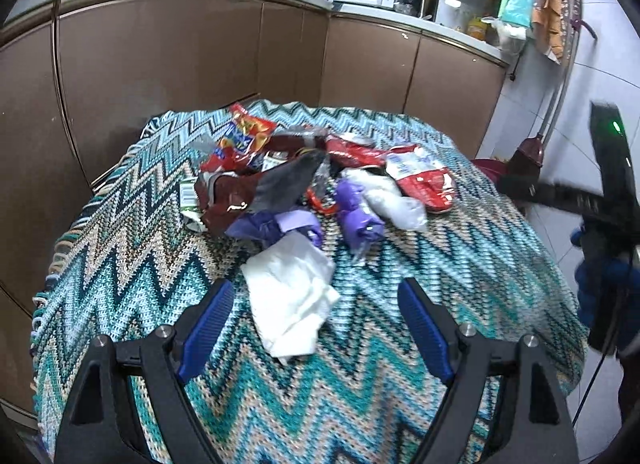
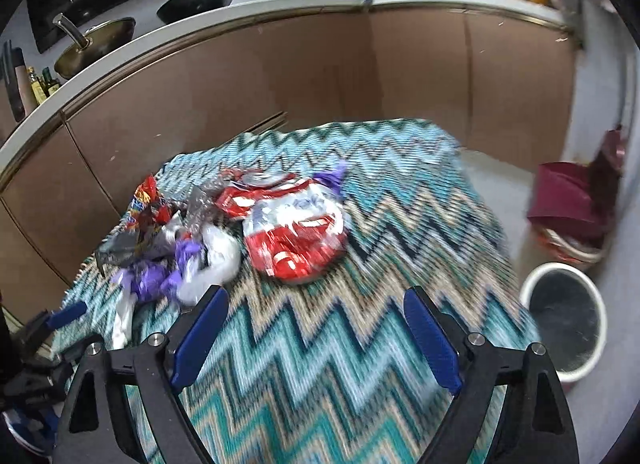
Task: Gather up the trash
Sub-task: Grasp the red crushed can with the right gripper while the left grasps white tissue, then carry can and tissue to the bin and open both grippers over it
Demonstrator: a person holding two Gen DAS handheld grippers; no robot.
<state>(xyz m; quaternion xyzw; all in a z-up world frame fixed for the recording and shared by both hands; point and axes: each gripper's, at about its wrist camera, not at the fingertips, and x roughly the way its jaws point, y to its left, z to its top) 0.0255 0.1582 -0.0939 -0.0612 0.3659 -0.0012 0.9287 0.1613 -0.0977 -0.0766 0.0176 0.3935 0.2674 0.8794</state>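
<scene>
A heap of trash lies on a table with a zigzag cloth (image 1: 360, 392): a white crumpled tissue (image 1: 292, 300), purple wrappers (image 1: 356, 211), a white plastic bag (image 1: 394, 199), a red and white packet (image 1: 424, 175), dark red wrappers (image 1: 228, 195) and an orange snack packet (image 1: 244, 135). My left gripper (image 1: 316, 300) is open, empty, its fingers either side of the tissue's near part, above it. My right gripper (image 2: 316, 308) is open, empty, over bare cloth just in front of the red and white packet (image 2: 296, 240). A white bin with a black liner (image 2: 564, 320) stands on the floor right of the table.
Brown cabinets (image 1: 180, 75) with a countertop stand close behind the table. A dark red dustpan and broom (image 2: 568, 199) lie on the floor by the right wall. The right gripper's body (image 1: 608, 207) shows at the right edge of the left view.
</scene>
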